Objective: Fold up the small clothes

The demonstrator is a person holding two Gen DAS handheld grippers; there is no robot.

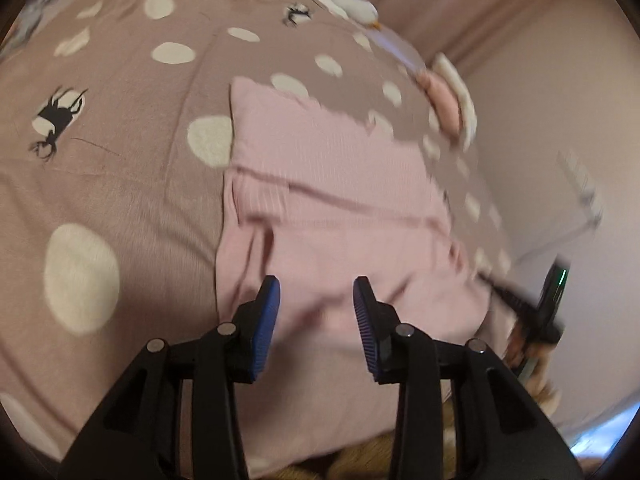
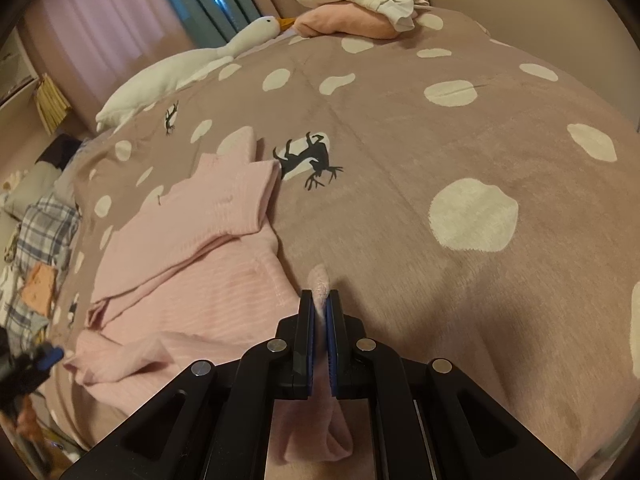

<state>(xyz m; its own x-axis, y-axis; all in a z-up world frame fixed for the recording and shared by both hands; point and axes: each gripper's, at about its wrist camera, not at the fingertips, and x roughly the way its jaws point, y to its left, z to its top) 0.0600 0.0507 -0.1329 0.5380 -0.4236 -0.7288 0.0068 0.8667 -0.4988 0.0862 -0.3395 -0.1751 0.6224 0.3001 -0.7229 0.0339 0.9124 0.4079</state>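
Note:
A small pink ribbed garment (image 1: 336, 200) lies partly folded on the spotted mauve bedspread (image 1: 120, 160). My left gripper (image 1: 316, 292) is open and empty, hovering over the garment's near part. My right gripper (image 2: 320, 304) is shut on an edge of the pink garment (image 2: 200, 248); a pinch of pink cloth (image 2: 320, 284) sticks out past the fingertips and more hangs below the jaws. The right gripper also shows in the left wrist view (image 1: 536, 308), blurred, at the garment's right side. The left gripper shows at the left edge of the right wrist view (image 2: 36, 364).
A white goose plush (image 2: 224, 52) lies at the far side of the bed. A stack of folded clothes (image 2: 352, 12), white over peach, sits at the far edge. Plaid cloth (image 2: 44, 224) and clutter lie left of the bed. Curtains (image 2: 120, 24) hang behind.

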